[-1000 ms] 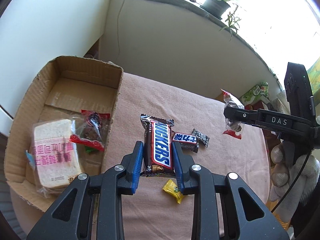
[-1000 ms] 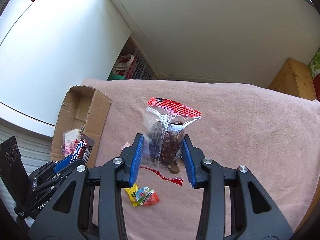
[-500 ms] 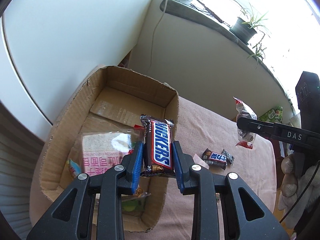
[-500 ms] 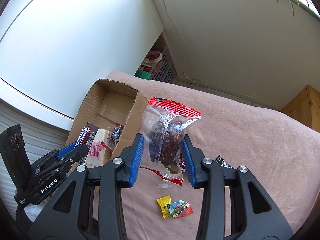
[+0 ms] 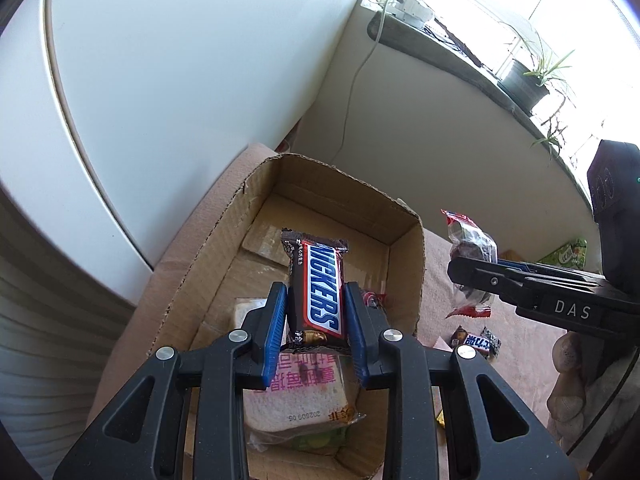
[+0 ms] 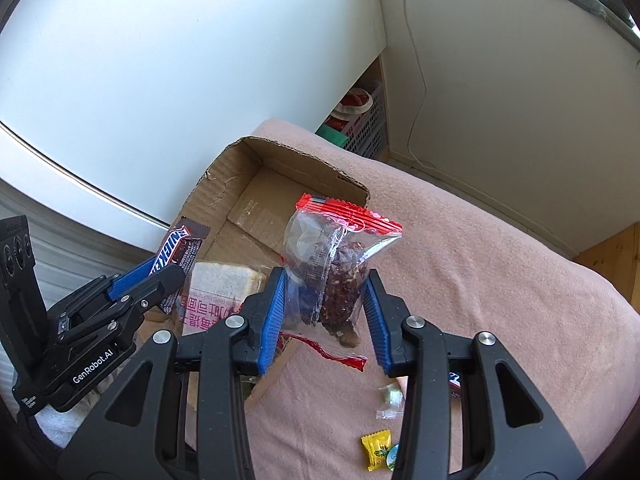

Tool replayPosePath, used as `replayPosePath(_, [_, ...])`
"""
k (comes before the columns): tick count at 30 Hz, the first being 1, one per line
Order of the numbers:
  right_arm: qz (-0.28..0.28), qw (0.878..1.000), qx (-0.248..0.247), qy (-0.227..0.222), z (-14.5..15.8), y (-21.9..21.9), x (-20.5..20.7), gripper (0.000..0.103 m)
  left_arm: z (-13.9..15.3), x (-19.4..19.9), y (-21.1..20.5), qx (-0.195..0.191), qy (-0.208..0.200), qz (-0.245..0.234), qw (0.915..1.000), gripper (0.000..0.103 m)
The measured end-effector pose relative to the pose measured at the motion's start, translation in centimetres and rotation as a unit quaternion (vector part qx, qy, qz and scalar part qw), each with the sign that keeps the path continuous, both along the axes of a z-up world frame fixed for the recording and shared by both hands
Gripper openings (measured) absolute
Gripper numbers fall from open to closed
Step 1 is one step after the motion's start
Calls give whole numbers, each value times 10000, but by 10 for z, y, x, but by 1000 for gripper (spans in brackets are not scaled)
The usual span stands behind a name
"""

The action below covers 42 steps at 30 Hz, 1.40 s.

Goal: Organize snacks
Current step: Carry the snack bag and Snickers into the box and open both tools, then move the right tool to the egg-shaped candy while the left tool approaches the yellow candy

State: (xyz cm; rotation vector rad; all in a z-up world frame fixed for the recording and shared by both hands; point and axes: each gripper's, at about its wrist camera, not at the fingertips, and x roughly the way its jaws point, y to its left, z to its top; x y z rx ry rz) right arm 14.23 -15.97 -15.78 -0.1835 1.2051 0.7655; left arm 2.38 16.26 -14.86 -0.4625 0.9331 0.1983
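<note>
Left wrist – glossy Snickers bar [image 5: 318,292], corrugated box [image 5: 404,216]

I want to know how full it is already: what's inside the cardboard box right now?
Inside the cardboard box lie a wrapped bread slice and a red-edged packet, largely hidden behind the left gripper. Something greenish peeks out beneath the bread; the rest underneath is covered.
</note>
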Motion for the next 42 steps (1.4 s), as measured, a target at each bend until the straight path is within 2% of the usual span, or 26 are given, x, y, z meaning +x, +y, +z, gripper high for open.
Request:
replayPosePath(12, [251,9995,-139,129,-23,42,3,41,-3,5,8,134,73,42,9999,27])
replayPosePath(20, [344,9992,-132,170,-29,54,1,41,-3,6,10,176,117,98,9997,28])
replayPosePath(21, [339,9992,-142,162,-29,55,1,42,-4,6,10,184,127,94,9997,28])
replayPosePath(23, [309,9993,-150,147,-29,54,1,52,-3,7,11,190,138,88,9997,28])
replayPosePath(25, [262,9995,-139,119,-28,54,3,69,-3,7,11,176,143,89,9997,28])
replayPosePath(26, [246,9996,-118,99,-27,53,3,70,-3,7,11,188,139,92,9997,29])
replayPosePath(28, [233,9996,-105,70,-24,52,4,71,-2,8,11,219,138,101,9996,34])
replayPosePath(29, [227,9997,-108,56,-23,51,5,72,-2,8,10,209,129,94,9997,41])
replayPosePath(30, [220,9997,-109,46,-22,50,5,72,-1,8,10,213,123,85,9997,42])
replayPosePath(42, [135,9999,-71,-43,-8,23,5,72,5,3,3,206,70,52,9997,42])
